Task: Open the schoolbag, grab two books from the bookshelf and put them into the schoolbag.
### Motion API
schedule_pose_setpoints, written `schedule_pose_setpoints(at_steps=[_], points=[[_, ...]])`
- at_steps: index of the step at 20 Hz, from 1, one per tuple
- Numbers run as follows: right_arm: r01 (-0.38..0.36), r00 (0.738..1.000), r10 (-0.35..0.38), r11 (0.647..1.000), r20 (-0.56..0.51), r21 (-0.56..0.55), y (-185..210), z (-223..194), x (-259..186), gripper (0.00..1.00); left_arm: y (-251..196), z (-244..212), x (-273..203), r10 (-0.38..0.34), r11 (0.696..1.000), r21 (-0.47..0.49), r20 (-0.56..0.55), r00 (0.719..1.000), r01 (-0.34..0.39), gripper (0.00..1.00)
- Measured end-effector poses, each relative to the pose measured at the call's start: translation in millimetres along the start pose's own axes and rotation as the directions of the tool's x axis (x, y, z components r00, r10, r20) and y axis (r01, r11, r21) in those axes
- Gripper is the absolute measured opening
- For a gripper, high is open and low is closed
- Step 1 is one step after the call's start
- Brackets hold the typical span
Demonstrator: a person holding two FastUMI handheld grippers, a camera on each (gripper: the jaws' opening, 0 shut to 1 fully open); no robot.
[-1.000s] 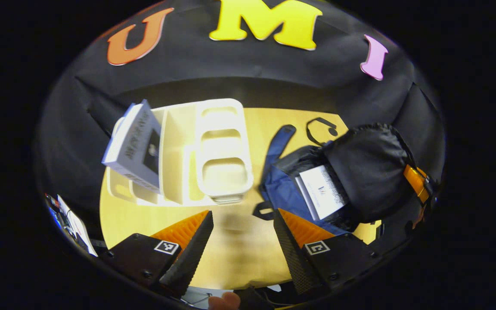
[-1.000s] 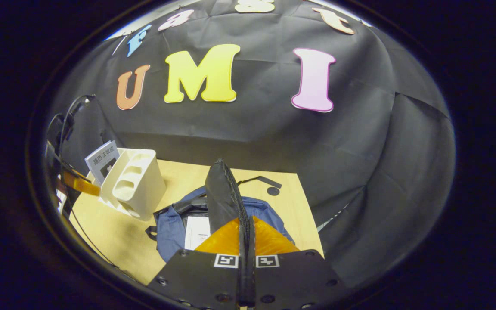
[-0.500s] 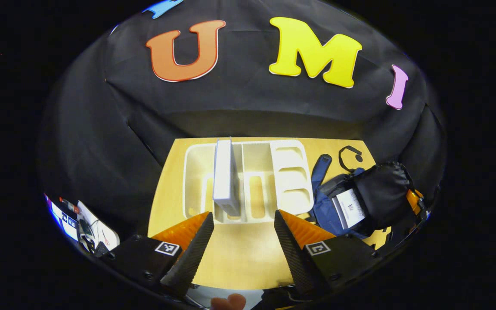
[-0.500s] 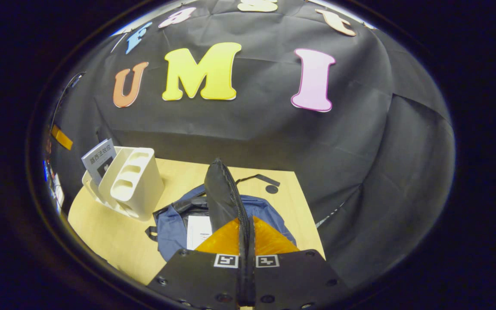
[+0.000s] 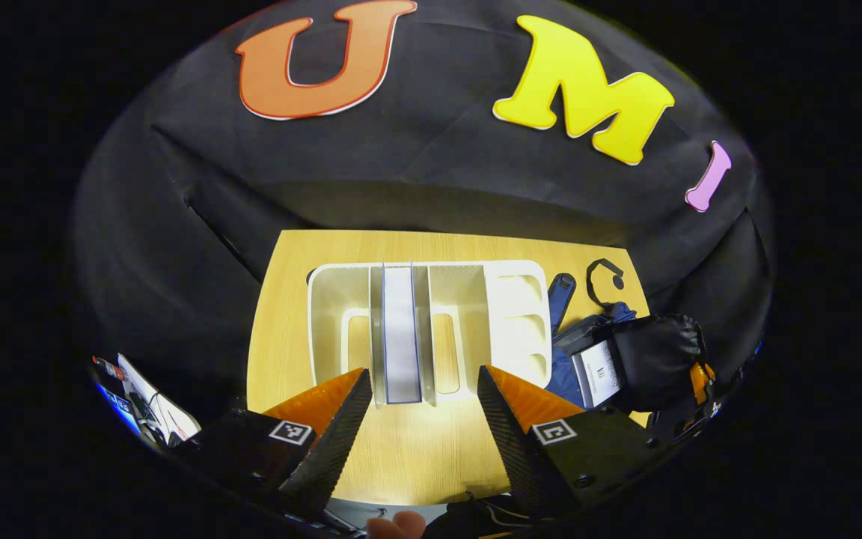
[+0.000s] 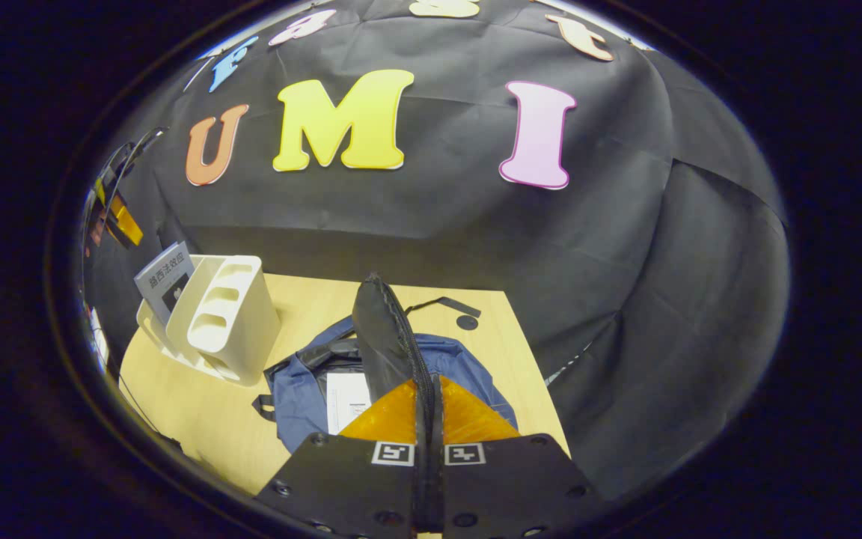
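Note:
A white bookshelf stands on the wooden table straight ahead of my left gripper. That gripper is open and empty. A grey-white book stands upright in a shelf slot, in line with the gap between the fingers and a short way beyond them. To the right lies the blue schoolbag, open, with a white book inside. My right gripper is shut on the bag's black flap and holds it up. Below the flap lie the blue bag and the white book. The bookshelf and its book stand at the left.
The bag's strap and a small black disc lie on the table behind the bag. Bare wood stretches between my left fingers and the shelf. Cables and papers sit off the table's left edge.
My left gripper has swung away from the bag and squared up to the shelf; the book now stands straight ahead of its open fingers. The right gripper keeps the flap raised.

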State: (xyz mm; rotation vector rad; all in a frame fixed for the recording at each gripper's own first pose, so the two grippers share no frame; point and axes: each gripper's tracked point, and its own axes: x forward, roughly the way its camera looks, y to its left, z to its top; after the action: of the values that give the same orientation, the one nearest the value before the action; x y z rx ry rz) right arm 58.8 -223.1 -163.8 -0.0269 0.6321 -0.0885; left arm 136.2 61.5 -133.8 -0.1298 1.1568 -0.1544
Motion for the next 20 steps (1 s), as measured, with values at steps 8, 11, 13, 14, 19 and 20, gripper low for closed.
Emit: schedule_pose_setpoints(at_steps=[8, 11, 13, 14, 19, 20], points=[[0.045, 0.999, -0.044, 0.999, -0.025, 0.028, -2.0, -6.1, 5.4, 0.00, 13.1, -5.4, 71.4, 0.008, 1.000, 0.020, -0.155, 0.988, -0.005, 0.91], [0.052, 0.998, -0.051, 0.998, -0.034, 0.024, -0.9, -7.0, 9.4, 0.00, 17.1, -13.4, 85.5, 0.008, 1.000, 0.019, -0.213, 0.977, -0.004, 0.91], [0.054, 0.998, -0.053, 0.998, -0.037, 0.023, -0.3, -7.1, 11.4, 0.00, 17.3, -15.6, 93.3, -0.002, 1.000, 0.008, -0.238, 0.971, 0.004, 0.91], [0.054, 0.998, -0.053, 0.998, -0.038, 0.024, 0.6, -7.0, 12.2, 0.00, 17.6, -16.3, 95.6, 0.000, 1.000, 0.005, -0.249, 0.969, 0.002, 0.91], [0.052, 0.998, -0.051, 0.998, -0.043, 0.023, 0.8, -10.1, 15.8, 0.00, 24.7, -27.7, 106.7, 0.019, 1.000, -0.003, -0.300, 0.954, -0.021, 0.91], [0.052, 0.998, -0.051, 0.998, -0.044, 0.025, 0.6, -11.7, 17.0, 0.00, 26.3, -30.6, 107.9, 0.024, 1.000, 0.001, -0.312, 0.950, -0.025, 0.91]])
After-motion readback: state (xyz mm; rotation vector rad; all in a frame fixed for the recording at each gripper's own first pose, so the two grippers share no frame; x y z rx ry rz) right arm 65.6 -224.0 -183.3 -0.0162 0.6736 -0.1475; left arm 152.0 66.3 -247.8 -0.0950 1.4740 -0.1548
